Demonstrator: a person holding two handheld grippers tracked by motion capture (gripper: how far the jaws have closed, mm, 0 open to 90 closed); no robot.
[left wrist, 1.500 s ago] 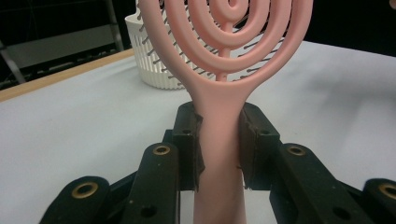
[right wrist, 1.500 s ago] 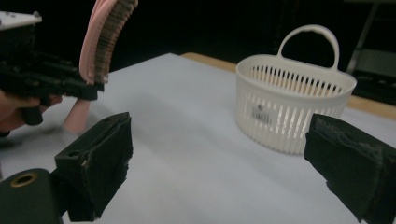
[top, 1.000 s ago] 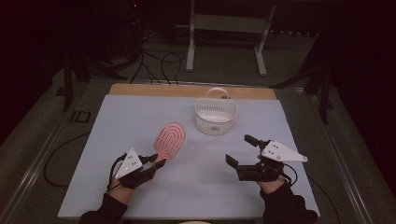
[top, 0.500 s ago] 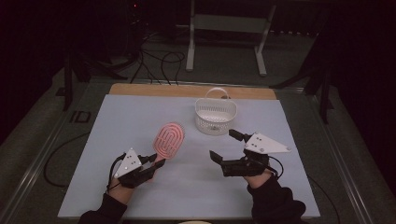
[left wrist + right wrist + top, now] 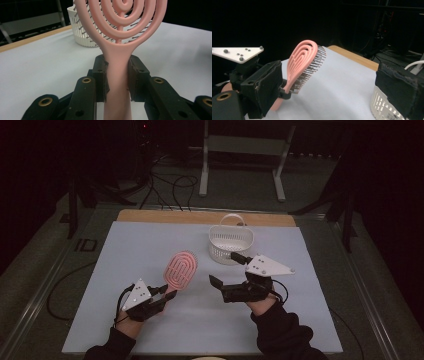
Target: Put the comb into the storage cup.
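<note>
Pink hairbrush (image 5: 181,269): oval head of concentric loops, lower centre of the high view, raised off the white table cover (image 5: 125,250), handle clamped between the pads of the left gripper (image 5: 161,292) at lower left. Right gripper (image 5: 225,270): lower centre-right, jaws wide apart and holding nothing, facing the brush. White slotted basket (image 5: 231,242): centre, just above the right gripper, handle upright.

Dim room, black beyond the table (image 5: 125,250) edges; its pale top evenly lit from above, shadows faint, pictures slightly soft and grainy
</note>
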